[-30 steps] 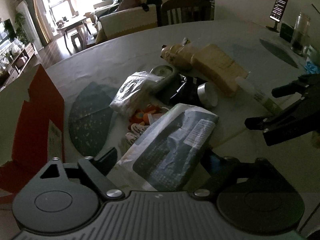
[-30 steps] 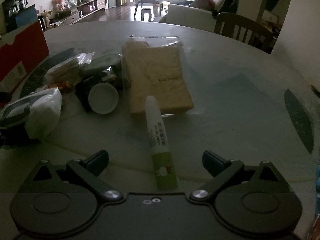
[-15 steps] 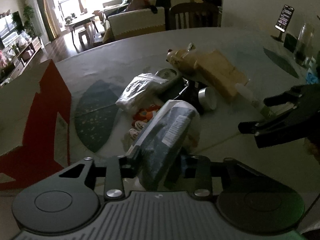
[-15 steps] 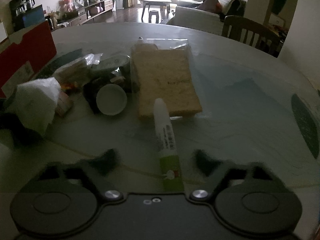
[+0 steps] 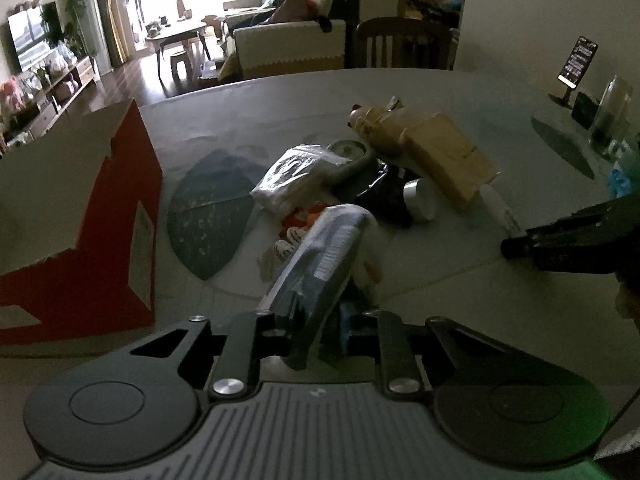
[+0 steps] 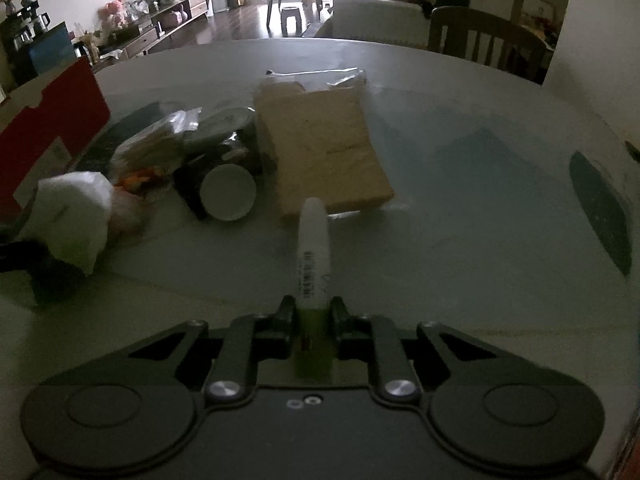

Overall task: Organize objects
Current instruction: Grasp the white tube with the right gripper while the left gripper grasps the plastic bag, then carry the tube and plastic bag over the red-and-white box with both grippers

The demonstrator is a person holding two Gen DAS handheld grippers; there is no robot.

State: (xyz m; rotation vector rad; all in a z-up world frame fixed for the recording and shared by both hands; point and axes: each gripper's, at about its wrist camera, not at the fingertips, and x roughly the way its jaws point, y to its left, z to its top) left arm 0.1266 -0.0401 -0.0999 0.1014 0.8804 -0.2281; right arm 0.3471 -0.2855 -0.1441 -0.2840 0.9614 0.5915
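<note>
Fingers (image 6: pixel 289 316) now clamp white, green-ended tube (image 6: pixel 313 248).

My left gripper (image 5: pixel 316 324) sits low at the bottom centre of its frame, jaws clamped on a plastic-wrapped packet (image 5: pixel 324 256). My right gripper (image 6: pixel 314 316) is likewise at bottom centre, jaws pinched around the green end of a white tube (image 6: pixel 312 248).

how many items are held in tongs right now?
2. The left tongs grip a white-and-dark plastic pouch; the right tongs grip a white tube with a green end. The rest of the pile lies on the table, some items overlapping.
</note>
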